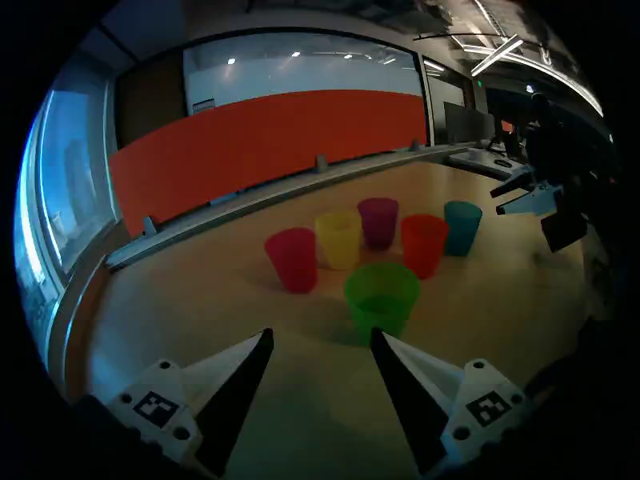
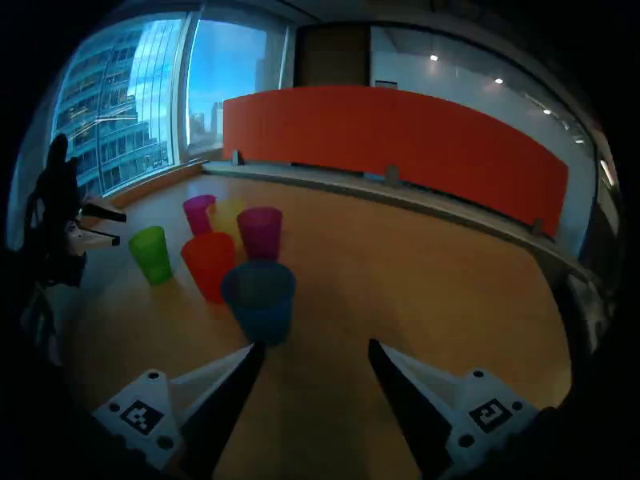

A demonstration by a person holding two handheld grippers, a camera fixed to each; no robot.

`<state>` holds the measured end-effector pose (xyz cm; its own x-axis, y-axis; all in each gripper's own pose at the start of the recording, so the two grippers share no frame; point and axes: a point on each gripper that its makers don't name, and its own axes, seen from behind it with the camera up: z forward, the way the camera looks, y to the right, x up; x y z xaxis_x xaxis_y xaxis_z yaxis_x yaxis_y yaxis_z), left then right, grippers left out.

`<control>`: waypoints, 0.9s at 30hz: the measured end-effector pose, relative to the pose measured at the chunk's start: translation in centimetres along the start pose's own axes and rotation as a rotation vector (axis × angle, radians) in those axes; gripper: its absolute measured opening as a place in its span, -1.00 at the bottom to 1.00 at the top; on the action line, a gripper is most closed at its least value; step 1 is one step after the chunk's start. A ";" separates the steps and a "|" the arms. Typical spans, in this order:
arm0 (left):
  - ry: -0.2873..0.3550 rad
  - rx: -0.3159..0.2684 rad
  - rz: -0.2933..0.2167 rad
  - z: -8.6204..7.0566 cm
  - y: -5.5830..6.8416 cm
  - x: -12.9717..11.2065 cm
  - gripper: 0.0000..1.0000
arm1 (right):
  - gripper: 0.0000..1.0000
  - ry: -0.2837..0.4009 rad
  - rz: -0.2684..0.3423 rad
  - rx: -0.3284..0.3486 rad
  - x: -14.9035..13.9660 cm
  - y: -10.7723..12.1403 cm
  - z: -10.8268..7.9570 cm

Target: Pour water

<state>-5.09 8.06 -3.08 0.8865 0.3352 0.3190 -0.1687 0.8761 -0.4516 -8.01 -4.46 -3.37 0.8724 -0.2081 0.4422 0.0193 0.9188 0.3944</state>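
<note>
Six plastic cups stand grouped on a wooden table. In the left gripper view, the green cup is nearest, just beyond my open left gripper. Behind it stand the red, yellow, purple, orange and teal cups. In the right gripper view, the teal cup sits just ahead of my open right gripper, with the orange cup, purple cup and green cup beyond. Nothing is held. Whether any cup holds water I cannot tell.
A low ledge and an orange wall panel run along the table's far edge. Large windows stand at the side. The right gripper hovers at the table's right side; the left gripper shows far left.
</note>
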 end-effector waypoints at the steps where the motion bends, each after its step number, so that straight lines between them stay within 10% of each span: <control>1: 0.010 0.012 -0.009 -0.1 -0.3 0.2 0.79 | 0.99 0.009 0.008 -0.012 0.3 0.3 -0.1; 27: 0.213 0.212 -0.154 -1.7 -5.1 3.3 0.79 | 1.00 0.245 0.085 -0.262 5.6 4.8 -1.4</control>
<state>-0.56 4.18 -1.11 0.9749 0.1327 0.1790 -0.0916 0.9710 -0.2208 -2.30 -0.71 -0.14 0.9669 -0.0701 0.2455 0.0386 0.9906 0.1309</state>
